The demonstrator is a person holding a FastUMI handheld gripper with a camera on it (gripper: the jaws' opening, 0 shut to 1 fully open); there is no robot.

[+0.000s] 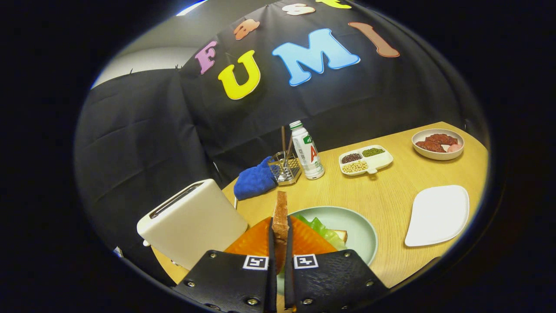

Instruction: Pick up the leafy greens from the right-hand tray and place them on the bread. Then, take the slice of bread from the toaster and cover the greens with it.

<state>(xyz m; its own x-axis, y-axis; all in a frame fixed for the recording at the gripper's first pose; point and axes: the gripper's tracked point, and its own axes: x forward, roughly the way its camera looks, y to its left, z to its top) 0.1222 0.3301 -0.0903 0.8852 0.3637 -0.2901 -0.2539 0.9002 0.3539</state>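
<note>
Gripper view: we saw the gripper (280, 237) with its jaws nearly closed, both fingers pressing a bread slice (281, 214) held upright on edge; beneath and just ahead sat the plate (362, 230) with the greens (322, 230) on bread (341, 235); the toaster (193, 224) stood left of the fingers on the desk (386, 195); a white tray (438, 215) lay to the right.

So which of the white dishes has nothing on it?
The plain white tray on the table's near side; the divided dish holds beans and the bowl holds meat.
</note>
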